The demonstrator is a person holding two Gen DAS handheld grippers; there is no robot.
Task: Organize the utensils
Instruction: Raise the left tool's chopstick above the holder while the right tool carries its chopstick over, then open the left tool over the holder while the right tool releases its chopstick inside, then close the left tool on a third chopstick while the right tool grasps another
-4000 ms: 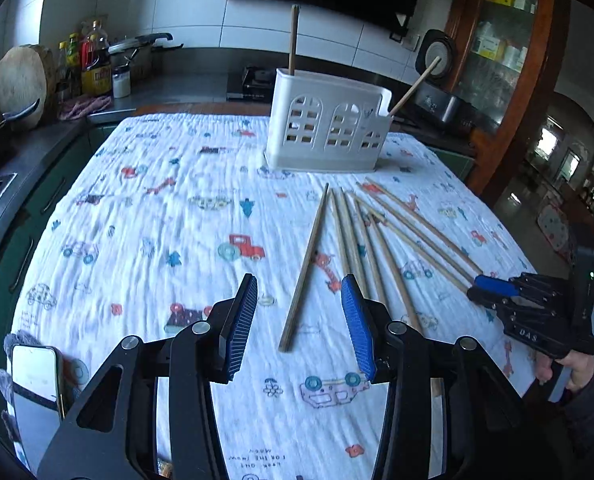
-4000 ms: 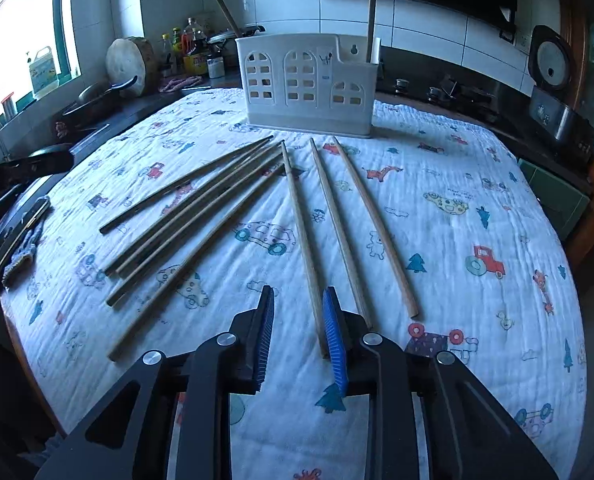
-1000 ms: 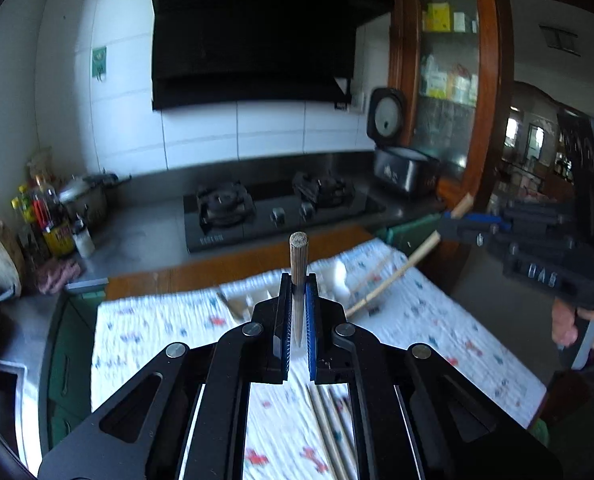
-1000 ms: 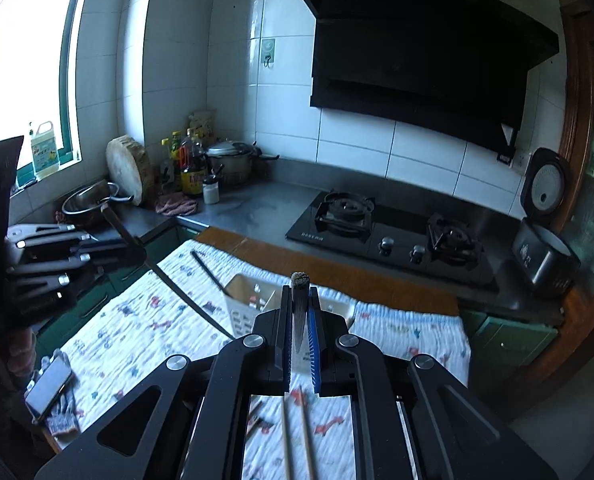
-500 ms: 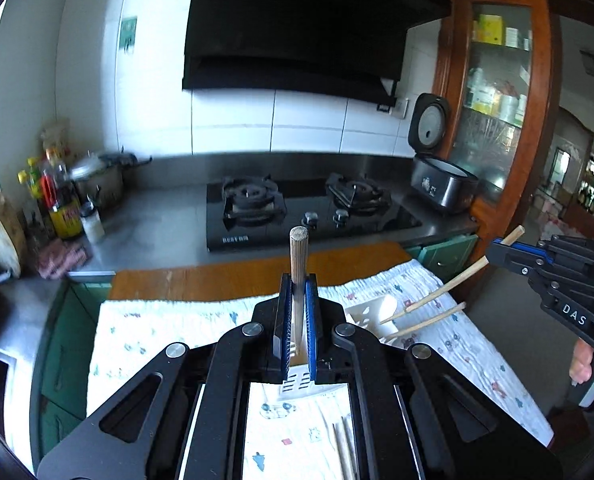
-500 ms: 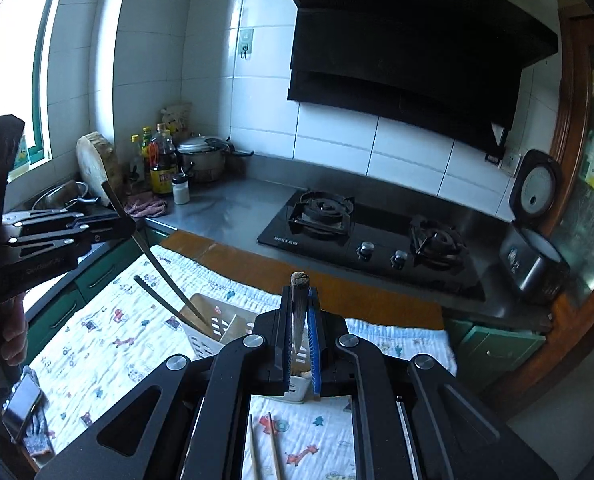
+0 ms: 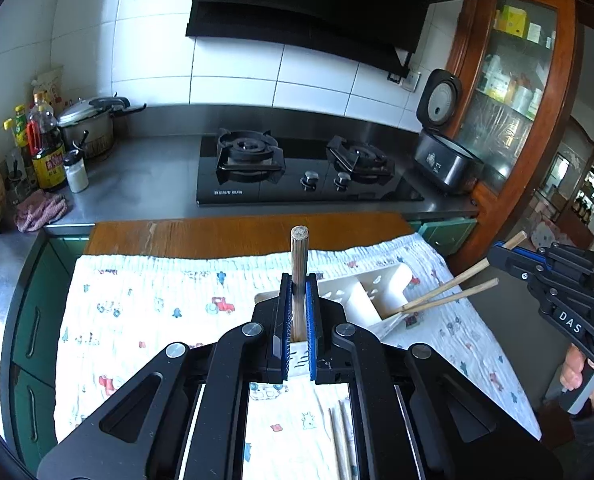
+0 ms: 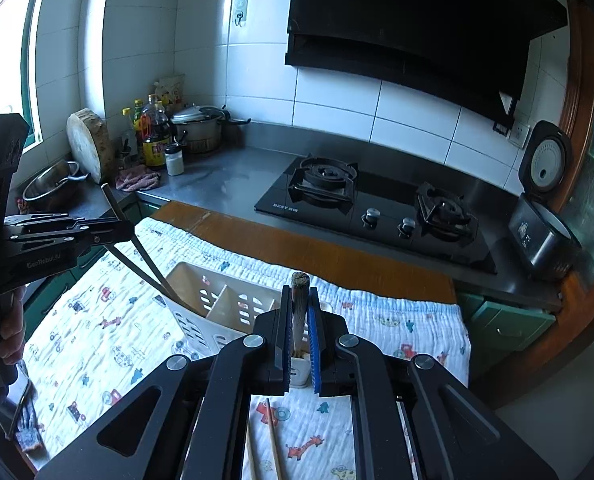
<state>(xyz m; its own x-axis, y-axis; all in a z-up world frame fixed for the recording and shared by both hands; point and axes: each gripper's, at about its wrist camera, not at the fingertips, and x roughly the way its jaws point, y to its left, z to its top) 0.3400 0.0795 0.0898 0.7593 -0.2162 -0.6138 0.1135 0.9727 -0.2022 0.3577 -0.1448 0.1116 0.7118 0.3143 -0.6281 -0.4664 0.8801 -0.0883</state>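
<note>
Left gripper (image 7: 299, 312): jaws are clamped on a wooden chopstick (image 7: 299, 272), which is held upright with its blunt end above the blue pads (image 7: 285, 320).
Right gripper (image 8: 300, 326): it is likewise closed on a second, darker-tipped chopstick (image 8: 299, 304); its lower end is hidden behind the jaws.
White holder (image 8: 221, 312): the slotted caddy is seen on the printed cloth (image 8: 97, 336), at about 11 o'clock from the right gripper in the right wrist view. In the left wrist view the holder (image 7: 361, 292) sits at about 1 o'clock from the left gripper.
Already stowed: one chopstick (image 7: 451, 296) is seen leaning out of the holder's end; beside it lies the stick clamped in the right gripper, its lower end also in that end of the holder.
Left to do: loose chopsticks (image 8: 273, 440) are seen on the cloth at 6 o'clock, below the right jaws – so the task is judged only partly done.
Stage: both sticks appear to be brought over or into the holder for release; whether the left tip is inside a compartment cannot be told.
Risk, missed slot: if the pads are opened while a tip sits over a divider or the rim, the stick would likely bounce onto the cloth.
Risk, tipping: the light holder could be pushed over by a slanted stick pressed on its wall – more so with two grippers working at once.
Risk, collision: the grippers are near each other and could be knocked together.
</note>
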